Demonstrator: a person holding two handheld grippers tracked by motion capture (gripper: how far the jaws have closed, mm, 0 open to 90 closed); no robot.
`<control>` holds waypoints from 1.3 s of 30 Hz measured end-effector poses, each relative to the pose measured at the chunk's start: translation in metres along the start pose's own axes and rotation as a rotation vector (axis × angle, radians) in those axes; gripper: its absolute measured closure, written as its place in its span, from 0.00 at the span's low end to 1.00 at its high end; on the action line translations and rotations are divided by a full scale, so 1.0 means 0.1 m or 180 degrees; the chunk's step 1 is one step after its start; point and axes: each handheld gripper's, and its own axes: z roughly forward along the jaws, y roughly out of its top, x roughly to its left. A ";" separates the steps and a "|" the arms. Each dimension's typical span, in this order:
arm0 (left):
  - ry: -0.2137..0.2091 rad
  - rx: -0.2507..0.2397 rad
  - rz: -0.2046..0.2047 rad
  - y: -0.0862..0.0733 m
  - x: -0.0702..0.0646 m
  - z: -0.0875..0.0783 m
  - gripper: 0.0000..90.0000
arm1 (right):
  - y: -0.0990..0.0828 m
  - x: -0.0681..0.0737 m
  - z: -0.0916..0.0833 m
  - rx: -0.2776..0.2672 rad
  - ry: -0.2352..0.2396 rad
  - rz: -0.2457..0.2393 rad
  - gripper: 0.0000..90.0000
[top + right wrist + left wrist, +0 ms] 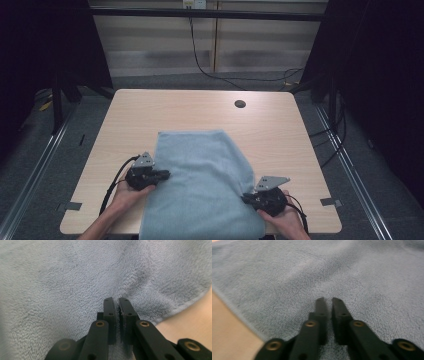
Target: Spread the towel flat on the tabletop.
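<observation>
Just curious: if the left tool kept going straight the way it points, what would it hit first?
Most likely the blue towel: the left tool already sits low over it, aimed across the cloth.

A towel (200, 185) lies on the tabletop (280, 135), reaching from about the middle to the near edge, where it hangs over. The left tongs (162, 175) sit at the towel's left edge, the right tongs (247, 198) at its right edge near the near right corner. A round hole (240, 104) is in the tabletop toward the far right corner, behind the towel.
</observation>
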 end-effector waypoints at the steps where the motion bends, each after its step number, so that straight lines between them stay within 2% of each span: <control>1: -0.0050 -0.0001 -0.0019 -0.02 -0.04 -0.01 0.98 | -0.04 0.03 -0.04 -0.0001 0.0054 0.0031 0.96; 3: -0.0107 0.0059 0.0059 -0.04 -0.13 -0.04 0.98 | -0.10 0.10 -0.10 0.0022 0.0103 0.0054 0.95; 5: -0.0142 0.0037 0.0084 -0.08 -0.18 -0.07 0.98 | -0.13 0.13 -0.14 0.0007 0.0129 0.0071 0.90; 6: -0.0148 0.0048 0.0077 -0.08 -0.18 -0.08 0.98 | -0.11 0.10 -0.16 -0.0074 0.0157 0.0103 0.87; 9: -0.0205 0.0036 0.0022 -0.08 -0.14 -0.07 0.98 | 0.01 -0.06 -0.21 -0.0304 0.0090 0.0223 0.84; 11: -0.0209 0.0024 0.0023 -0.08 -0.14 -0.07 0.98 | 0.16 -0.25 -0.20 -0.0389 -0.0095 0.0275 0.80; 14: -0.0178 0.0036 0.0048 -0.08 -0.15 -0.07 0.98 | 0.37 -0.58 -0.05 -0.0372 -0.0275 0.0361 0.72; 16: -0.0181 0.0025 0.0045 -0.08 -0.14 -0.07 0.97 | 0.45 -0.72 0.07 -0.0306 -0.0386 0.0408 0.66; 19: -0.0182 0.0023 0.0039 -0.08 -0.14 -0.07 0.97 | 0.52 -0.87 0.27 -0.0269 -0.0399 0.0529 0.61; 20: -0.0179 0.0021 0.0037 -0.08 -0.14 -0.07 0.97 | 0.54 -0.89 0.33 -0.0247 -0.0377 0.0520 0.62; 21: -0.0176 0.0024 0.0037 -0.08 -0.14 -0.07 0.97 | 0.56 -0.89 0.36 -0.0203 -0.0397 0.0507 0.67; 22: -0.0182 0.0014 0.0032 -0.08 -0.14 -0.07 0.97 | 0.57 -0.90 0.41 -0.0174 -0.0382 0.0516 0.80; 24: -0.0166 0.0029 0.0004 -0.08 -0.14 -0.07 0.96 | 0.58 -0.88 0.43 -0.0224 -0.0317 0.0487 0.94; 27: -0.0164 0.0020 -0.0002 -0.08 -0.14 -0.07 0.96 | 0.65 -0.76 0.37 -0.0340 -0.0294 0.0358 0.96; 29: -0.0174 0.0015 -0.0033 -0.08 -0.13 -0.07 0.96 | 0.71 -0.62 0.32 -0.0459 -0.0184 0.0247 0.97; 31: -0.0170 0.0019 -0.0039 -0.08 -0.13 -0.07 0.96 | 0.78 -0.40 0.30 -0.0488 -0.0030 0.0070 0.97; 33: -0.0162 0.0017 -0.0033 -0.08 -0.14 -0.07 0.96 | 0.80 -0.22 0.35 -0.0453 0.0106 -0.0058 0.96; 36: -0.0156 0.0015 -0.0028 -0.08 -0.14 -0.07 0.95 | 0.76 0.03 0.55 -0.0195 0.0295 -0.0219 0.94; 38: -0.0155 0.0022 -0.0026 -0.08 -0.14 -0.07 0.95 | 0.72 0.09 0.67 -0.0040 0.0330 -0.0287 0.90; 39: -0.0168 0.0017 -0.0023 -0.08 -0.14 -0.07 0.95 | 0.70 0.10 0.70 -0.0046 0.0366 -0.0266 0.88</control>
